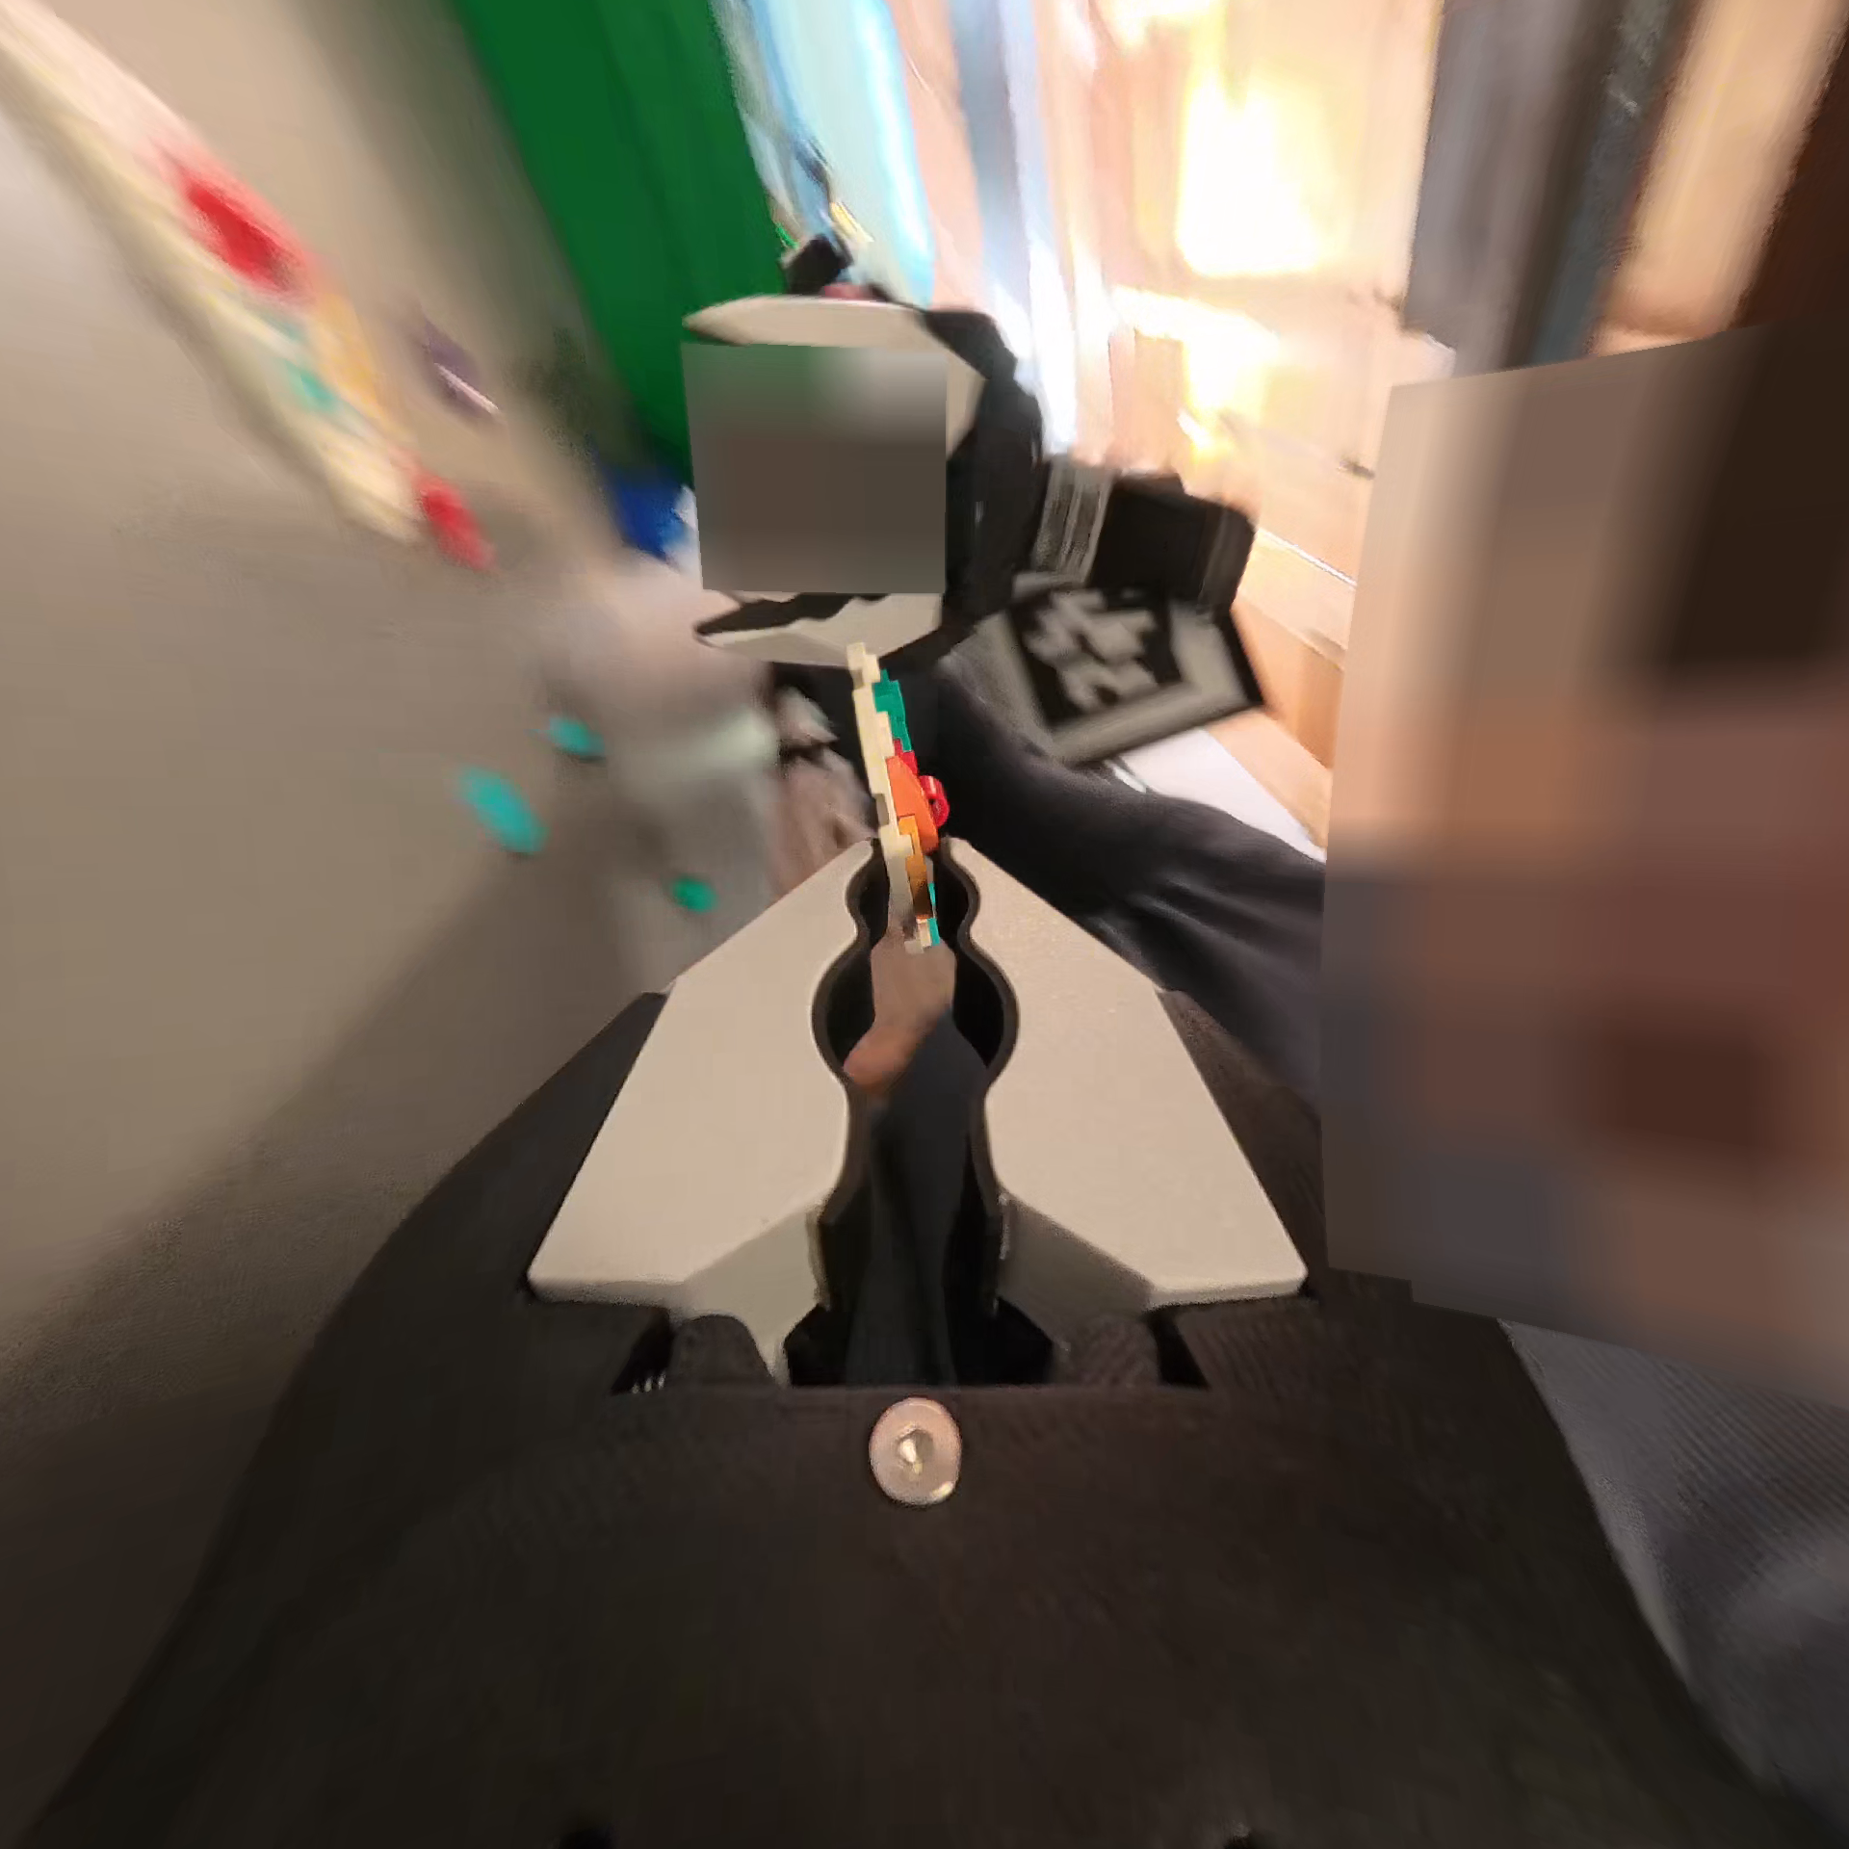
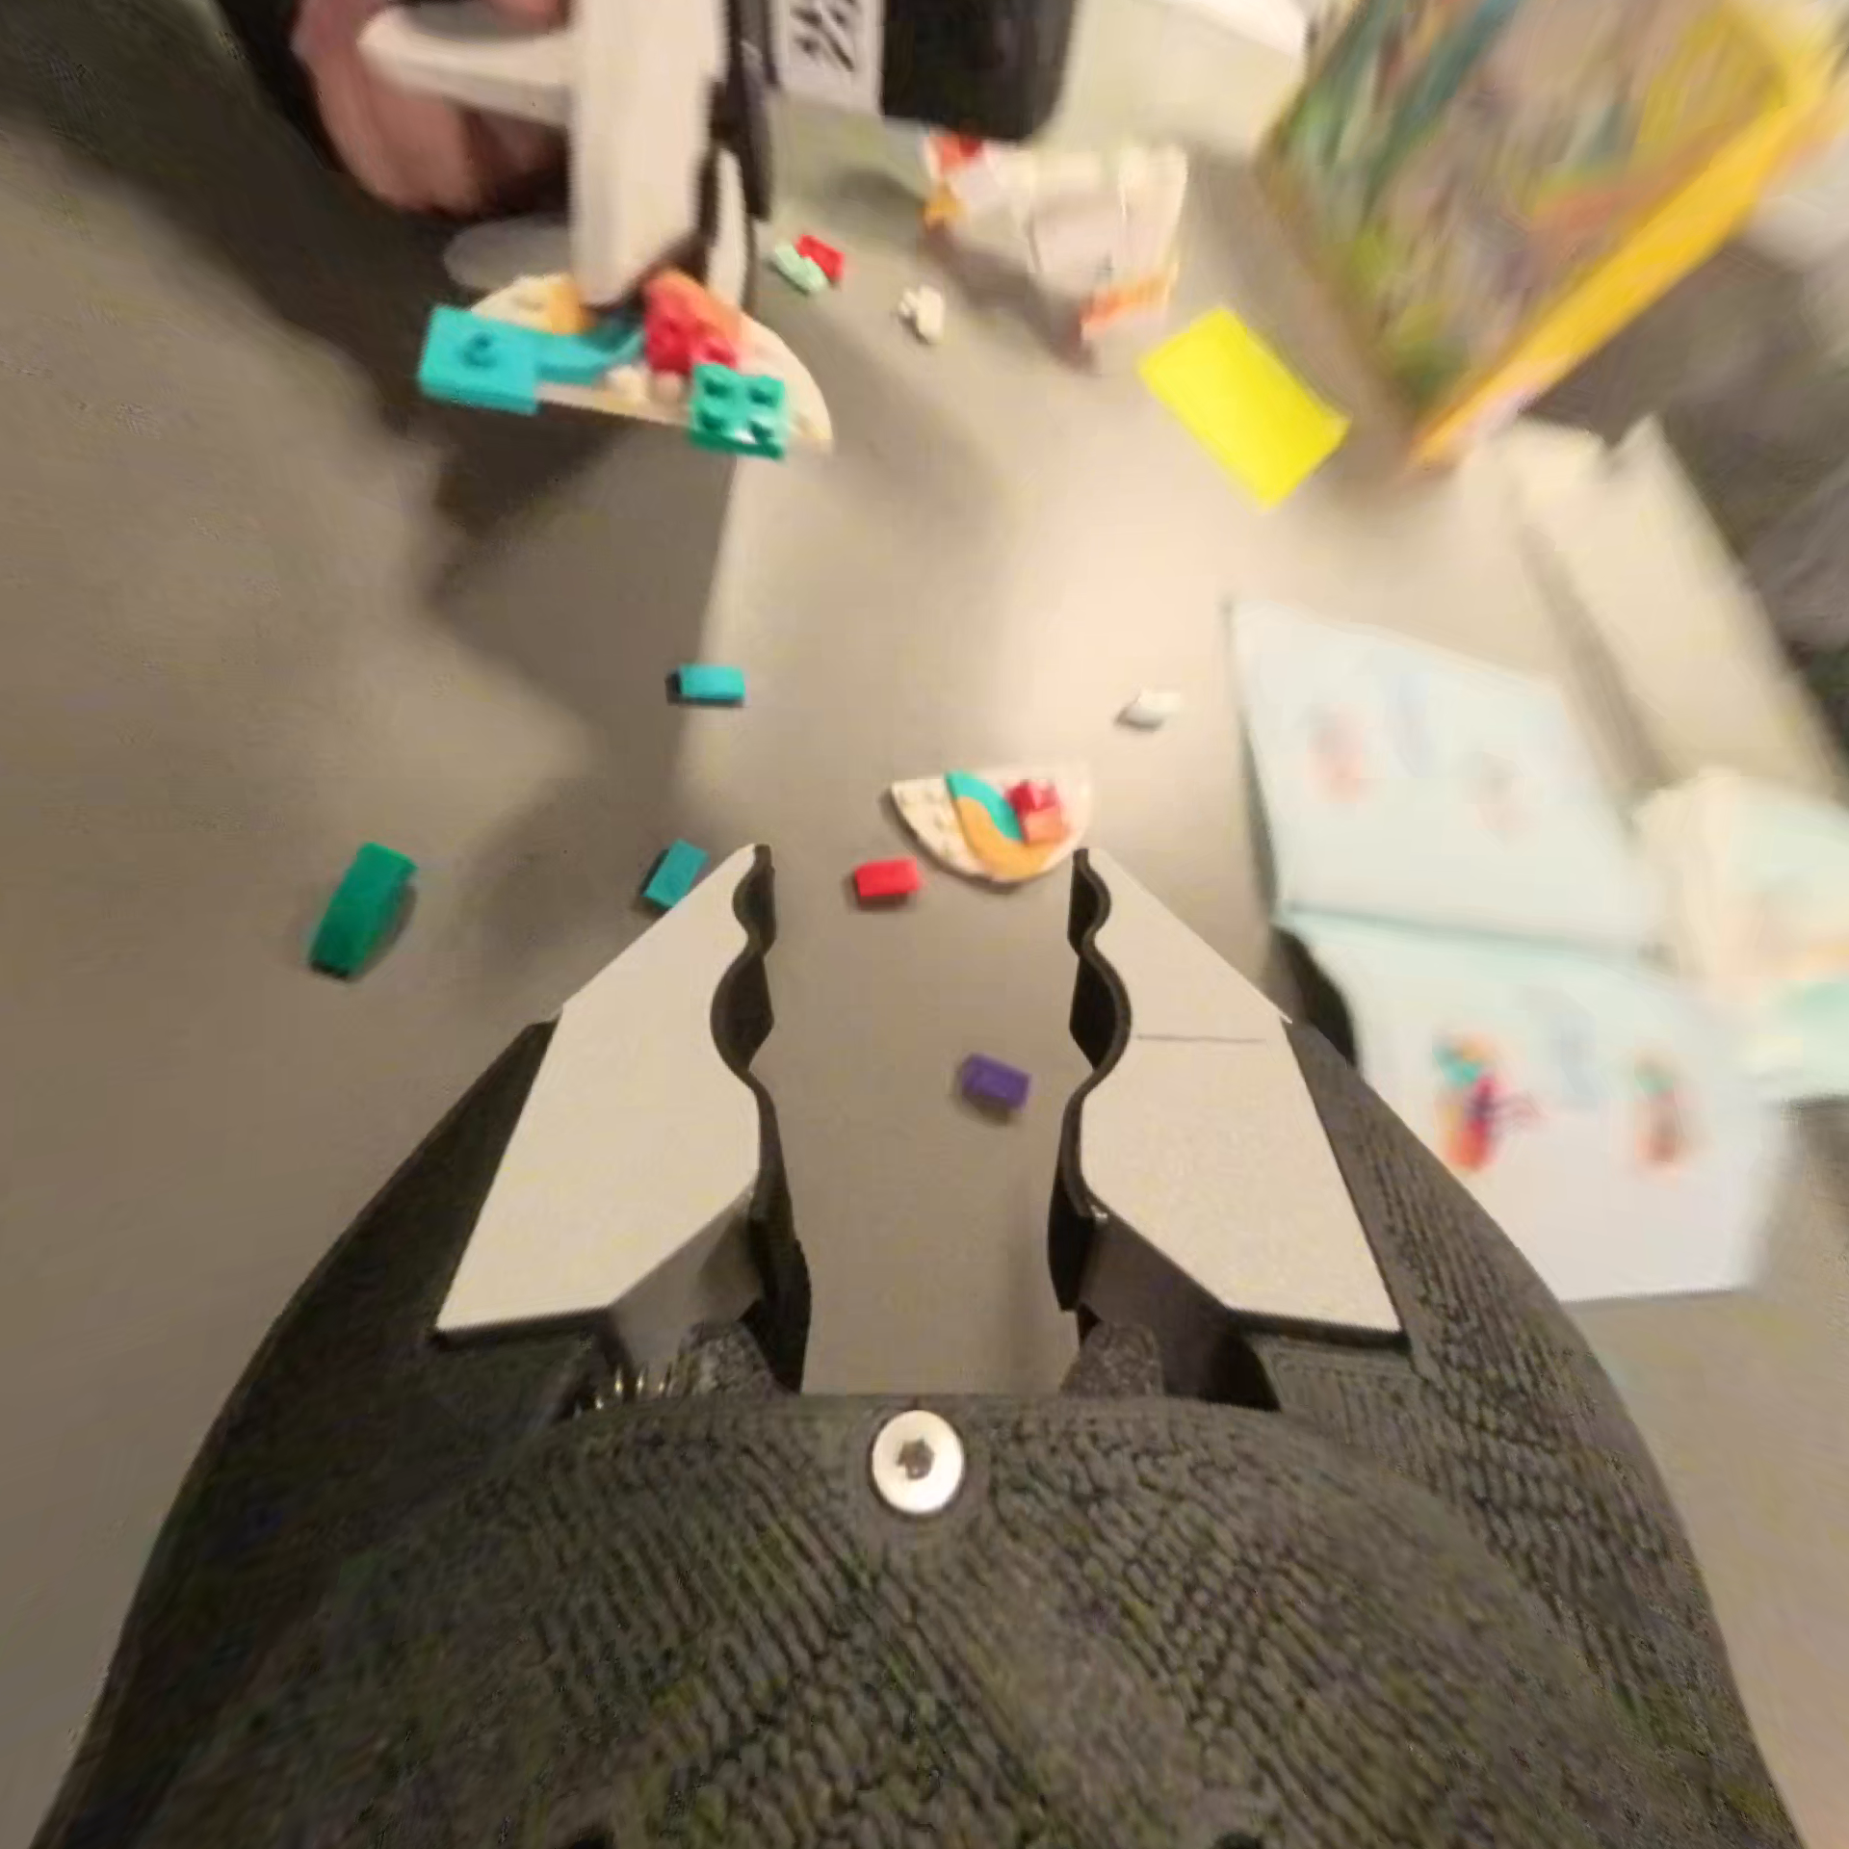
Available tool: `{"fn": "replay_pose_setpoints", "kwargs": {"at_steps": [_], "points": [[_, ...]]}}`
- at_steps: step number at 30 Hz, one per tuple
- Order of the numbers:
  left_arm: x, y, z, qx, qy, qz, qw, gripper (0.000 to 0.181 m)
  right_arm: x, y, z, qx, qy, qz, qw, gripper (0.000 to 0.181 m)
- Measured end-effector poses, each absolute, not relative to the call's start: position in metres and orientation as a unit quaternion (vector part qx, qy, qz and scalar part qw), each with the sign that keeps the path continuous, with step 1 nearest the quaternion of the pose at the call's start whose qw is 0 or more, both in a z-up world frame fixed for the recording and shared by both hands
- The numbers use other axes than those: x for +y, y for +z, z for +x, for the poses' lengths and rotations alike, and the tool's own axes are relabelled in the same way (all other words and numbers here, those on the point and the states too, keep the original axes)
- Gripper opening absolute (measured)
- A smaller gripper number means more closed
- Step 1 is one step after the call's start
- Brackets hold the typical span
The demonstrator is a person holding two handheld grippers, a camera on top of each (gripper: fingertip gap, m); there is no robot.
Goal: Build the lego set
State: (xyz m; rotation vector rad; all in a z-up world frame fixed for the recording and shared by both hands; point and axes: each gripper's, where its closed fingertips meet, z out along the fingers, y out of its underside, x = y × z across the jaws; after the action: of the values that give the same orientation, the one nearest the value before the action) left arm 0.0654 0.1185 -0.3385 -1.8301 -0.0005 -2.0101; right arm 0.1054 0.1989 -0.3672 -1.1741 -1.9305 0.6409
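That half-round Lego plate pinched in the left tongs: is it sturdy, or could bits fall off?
The half-round plate looks stiff. The left tongs grip one thin edge, so it may pivot. Its teal brick overhangs the rim and could pop off.

Looks like an indoor room set up for recording, a lab or office corner; cannot tell which. Grey table (image 2: 300,620) under the right fingers, strewn with loose toy bricks (image 2: 707,684). Open instruction booklet (image 2: 1451,900) right of the fingers, colourful toy box (image 2: 1531,200) beyond them. In the left view, green backdrop (image 1: 620,250) past the fingers; warm, blurred wooden surfaces to its right.
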Motion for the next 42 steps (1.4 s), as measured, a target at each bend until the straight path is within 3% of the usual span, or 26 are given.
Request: {"fn": "replay_pose_setpoints", "kwargs": {"at_steps": [5,9,17,24,26,31,34,38,42], "points": [[0.135,-0.343,0.048,-0.043,-0.698,-0.665,0.26,0.007,0.224,-0.396,0.093,-0.738,0.31,-0.523,0.292,0.068],[0.14,-0.343,0.041,-0.062,-0.693,-0.662,0.279,0.007,0.224,-0.409,0.071,-0.756,0.336,-0.511,0.233,0.086],[0.141,-0.341,0.036,-0.073,-0.701,-0.649,0.285,0.006,0.225,-0.416,0.059,-0.797,0.325,-0.474,0.188,0.071],[0.144,-0.343,0.034,-0.085,-0.693,-0.654,0.292,0.007,0.221,-0.415,0.059,-0.797,0.322,-0.473,0.192,0.035],[0.145,-0.344,0.033,-0.087,-0.687,-0.658,0.296,0.007,0.22,-0.415,0.059,-0.791,0.325,-0.48,0.196,0.036],[0.145,-0.344,0.029,-0.09,-0.681,-0.659,0.307,0.006,0.212,-0.415,0.057,-0.777,0.334,-0.496,0.198,0.066],[0.145,-0.344,0.029,-0.089,-0.682,-0.658,0.307,0.007,0.209,-0.416,0.049,-0.777,0.33,-0.494,0.209,0.073],[0.145,-0.344,0.029,-0.088,-0.68,-0.659,0.309,0.006,0.21,-0.416,0.042,-0.771,0.327,-0.503,0.212,0.06],[0.146,-0.341,0.027,-0.09,-0.684,-0.652,0.315,0.007,0.209,-0.415,0.042,-0.78,0.312,-0.497,0.217,0.059]]}}
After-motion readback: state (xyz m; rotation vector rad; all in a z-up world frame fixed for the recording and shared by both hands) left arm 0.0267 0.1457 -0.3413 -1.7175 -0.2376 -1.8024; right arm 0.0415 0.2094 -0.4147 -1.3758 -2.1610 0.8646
